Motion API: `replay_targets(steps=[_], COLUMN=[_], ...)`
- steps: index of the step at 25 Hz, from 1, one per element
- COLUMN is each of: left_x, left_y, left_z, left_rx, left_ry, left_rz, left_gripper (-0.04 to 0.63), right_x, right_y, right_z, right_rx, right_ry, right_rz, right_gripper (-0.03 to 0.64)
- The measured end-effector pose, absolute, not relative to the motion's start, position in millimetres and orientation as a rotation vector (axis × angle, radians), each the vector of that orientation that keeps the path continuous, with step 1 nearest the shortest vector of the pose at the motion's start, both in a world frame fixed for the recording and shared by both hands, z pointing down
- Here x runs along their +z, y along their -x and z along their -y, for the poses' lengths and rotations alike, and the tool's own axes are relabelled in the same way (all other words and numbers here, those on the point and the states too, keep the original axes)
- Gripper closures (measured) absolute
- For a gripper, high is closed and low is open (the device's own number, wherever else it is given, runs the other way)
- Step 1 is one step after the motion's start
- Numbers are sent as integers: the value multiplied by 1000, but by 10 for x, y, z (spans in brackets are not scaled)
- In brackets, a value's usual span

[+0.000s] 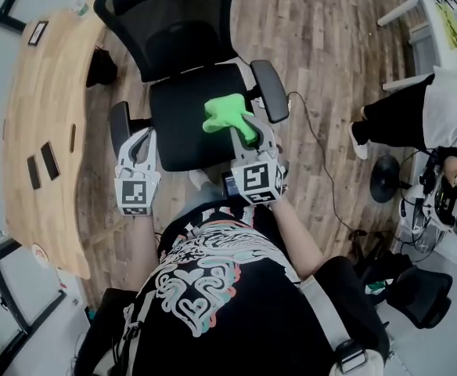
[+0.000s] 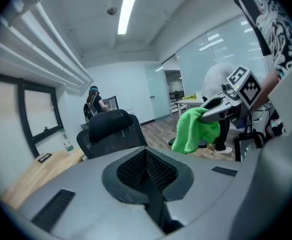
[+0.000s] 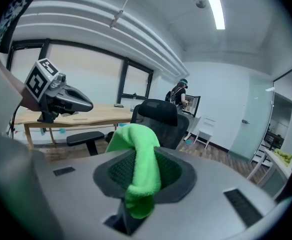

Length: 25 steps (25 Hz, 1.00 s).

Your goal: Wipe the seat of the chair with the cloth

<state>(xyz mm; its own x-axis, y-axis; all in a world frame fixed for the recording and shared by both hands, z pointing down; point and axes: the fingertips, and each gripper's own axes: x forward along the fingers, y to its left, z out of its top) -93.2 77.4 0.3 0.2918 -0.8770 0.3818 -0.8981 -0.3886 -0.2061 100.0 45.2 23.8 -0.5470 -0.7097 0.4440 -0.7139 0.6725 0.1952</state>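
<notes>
My right gripper (image 1: 248,128) clamped on green cloth (image 1: 222,114), cloth hanging bunched over black chair seat (image 1: 178,128). My left gripper (image 1: 140,141) pinched closed, empty, at seat's left edge. Wooden desk (image 1: 44,116) left of chair; plank floor (image 1: 322,61) underneath.

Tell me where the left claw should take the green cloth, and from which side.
Grip the loose bunch of the green cloth drooping beyond the right claw, above the chair seat. Bring the left claw in from its own side, across the seat: that end is free, the other is pinched.
</notes>
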Motion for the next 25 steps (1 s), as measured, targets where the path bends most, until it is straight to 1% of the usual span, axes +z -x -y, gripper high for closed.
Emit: replay_targets(steps=[2,14,25], left_x=[-72,-316,-249], left_y=[908,1135,1283], left_z=[-795,-633,-569], left_rx=[701,553,527], left_ry=[-2510,-2515,-2512], left_rz=[1709,1770,1760], left_gripper=[594,595,594], right_x=[171,-114,-143], right_y=[-1007,-807,-586], right_z=[-457,-261,-202], right_rx=[10,-4,15], right_ry=[-1119,-1163,-1157], right_rz=[2389,2438,2463], right_gripper=[534,534,534])
